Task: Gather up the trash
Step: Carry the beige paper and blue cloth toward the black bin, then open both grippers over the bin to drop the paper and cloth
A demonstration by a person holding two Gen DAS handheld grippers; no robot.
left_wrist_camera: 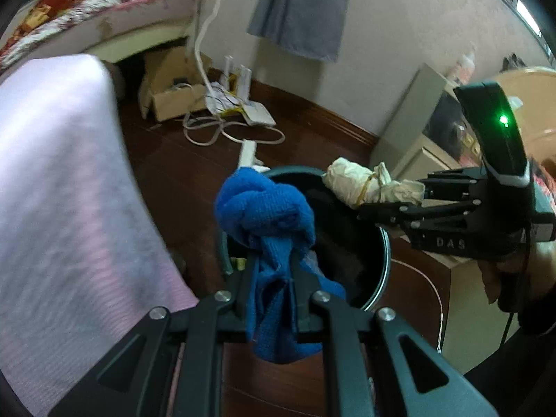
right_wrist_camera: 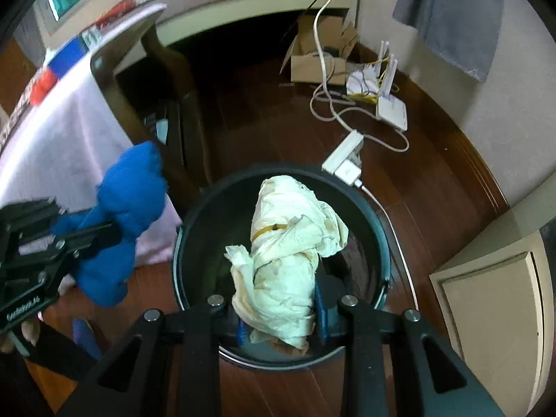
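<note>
Clamped on a knotted blue cloth [left_wrist_camera: 267, 243], the left gripper [left_wrist_camera: 272, 278] holds it over the near rim of a round dark bin [left_wrist_camera: 384, 264] in the left wrist view. From the right, the right gripper [left_wrist_camera: 389, 198] holds a crumpled pale paper bundle [left_wrist_camera: 361, 182] tied with a rubber band over the bin's far edge. The bin stands on a dark reddish wooden floor [left_wrist_camera: 312, 146]. A pink tablecloth [left_wrist_camera: 62, 180] fills the left side. By the pale wall lie a cardboard box [left_wrist_camera: 170, 87], white cables [left_wrist_camera: 222, 132] and a router [left_wrist_camera: 257, 114], under a hanging grey cloth [left_wrist_camera: 302, 10].

Seen from the right wrist, the right gripper [right_wrist_camera: 281, 316] pinches the paper bundle [right_wrist_camera: 292, 253] directly above the bin's [right_wrist_camera: 194, 208] open mouth. The left gripper [right_wrist_camera: 100, 234] grips the blue cloth [right_wrist_camera: 128, 208] just left of the rim. A white power strip [right_wrist_camera: 344, 156] lies on the floor [right_wrist_camera: 434, 180] behind the bin, and a cream cabinet [right_wrist_camera: 493, 312] stands to the right.
</note>
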